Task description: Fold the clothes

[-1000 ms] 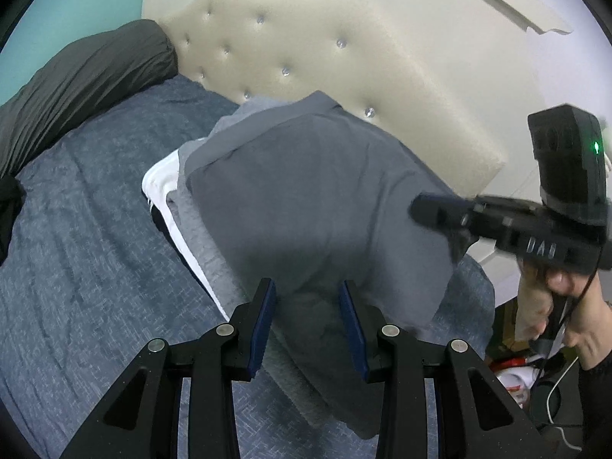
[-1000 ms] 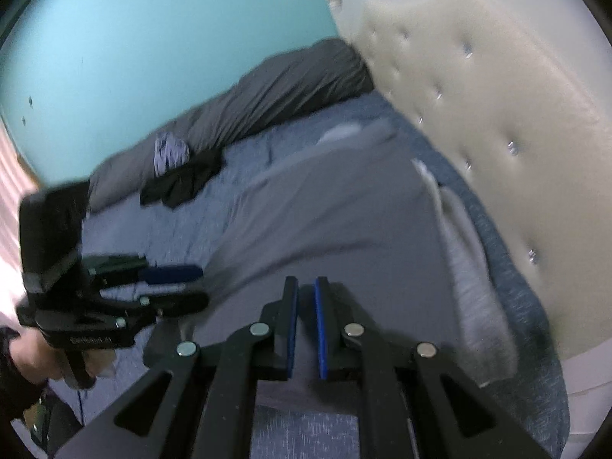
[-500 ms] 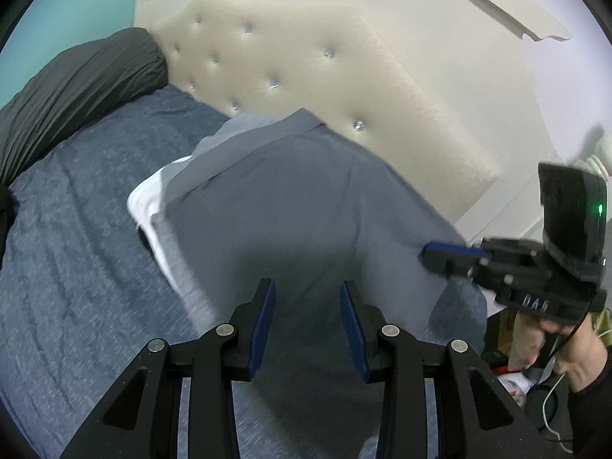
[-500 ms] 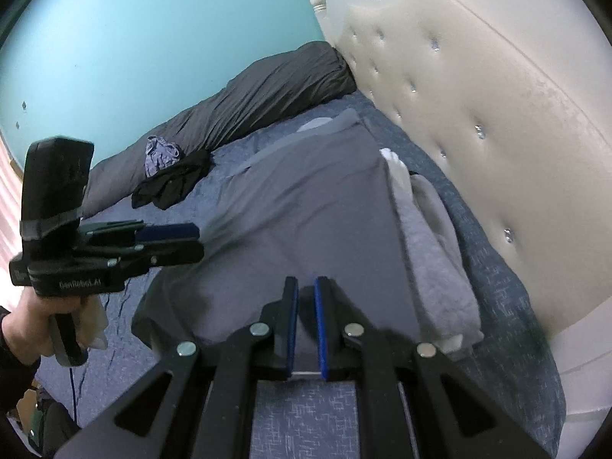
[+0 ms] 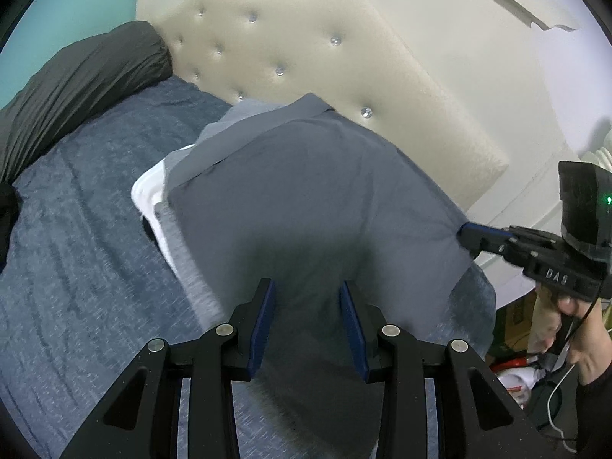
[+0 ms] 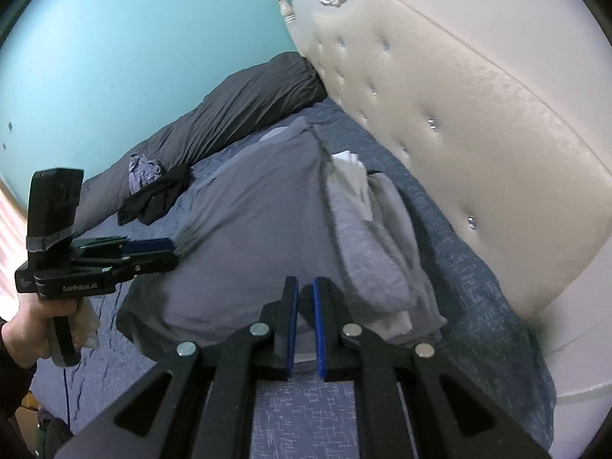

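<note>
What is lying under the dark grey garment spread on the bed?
Under the dark grey garment, a light grey garment and something white stick out along one edge, on the blue bedspread. Anything further beneath is covered.

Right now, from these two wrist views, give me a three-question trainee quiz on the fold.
1. True or false: the left hand-held gripper hovers with its jaws open over the dark grey cloth garment.
2. What does that garment lie on? A) a wooden chair B) a stack of light grey and white folded clothes C) a plastic basket
3. Which hand-held gripper pinches the garment's edge?

Key: 1 true; 2 B; 3 the right hand-held gripper.
</note>
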Tool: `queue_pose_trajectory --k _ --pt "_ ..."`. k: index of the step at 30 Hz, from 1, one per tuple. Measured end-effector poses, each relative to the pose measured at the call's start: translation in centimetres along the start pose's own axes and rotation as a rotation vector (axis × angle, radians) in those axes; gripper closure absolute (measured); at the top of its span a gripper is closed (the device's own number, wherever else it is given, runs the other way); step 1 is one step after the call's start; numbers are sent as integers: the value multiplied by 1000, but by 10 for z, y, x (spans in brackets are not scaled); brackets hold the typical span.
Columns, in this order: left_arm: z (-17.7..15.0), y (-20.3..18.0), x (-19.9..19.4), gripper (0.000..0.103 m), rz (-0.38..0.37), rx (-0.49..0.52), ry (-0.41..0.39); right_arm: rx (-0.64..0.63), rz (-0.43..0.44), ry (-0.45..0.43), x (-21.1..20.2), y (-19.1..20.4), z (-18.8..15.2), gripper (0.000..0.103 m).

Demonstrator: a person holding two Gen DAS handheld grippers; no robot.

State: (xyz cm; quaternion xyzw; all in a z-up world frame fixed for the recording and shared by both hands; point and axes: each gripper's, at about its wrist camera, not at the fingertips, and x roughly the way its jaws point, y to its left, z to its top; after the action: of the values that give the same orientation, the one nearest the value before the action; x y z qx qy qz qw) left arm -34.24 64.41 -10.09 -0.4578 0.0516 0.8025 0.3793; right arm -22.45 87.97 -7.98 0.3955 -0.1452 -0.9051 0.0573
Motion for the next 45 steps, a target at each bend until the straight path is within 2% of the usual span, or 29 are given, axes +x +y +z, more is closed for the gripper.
queue_pose_trajectory --k 11,16,25,29,30,41,45 --pt "-18 20 -14 64 19 -48 -9 79 -37 -37 -17 -25 -9 98" --pt "-23 20 -31 64 27 -56 -34 91 -39 -70 -30 -20 -10 98" --pt "-39 11 -66 64 23 -72 -75 63 -63 -152 -49 19 -9 98" --pt "-48 6 -81 64 23 -75 -94 67 -61 -170 -57 37 -15 98" --pt "-50 4 -84 64 21 -78 -97 69 -62 -176 -59 42 -17 95" --pt "-80 -14 -134 60 13 -71 -147 38 -45 -202 -90 108 -36 95" --pt "-90 -20 -157 60 22 -66 -170 40 -76 -211 -104 127 -45 95"
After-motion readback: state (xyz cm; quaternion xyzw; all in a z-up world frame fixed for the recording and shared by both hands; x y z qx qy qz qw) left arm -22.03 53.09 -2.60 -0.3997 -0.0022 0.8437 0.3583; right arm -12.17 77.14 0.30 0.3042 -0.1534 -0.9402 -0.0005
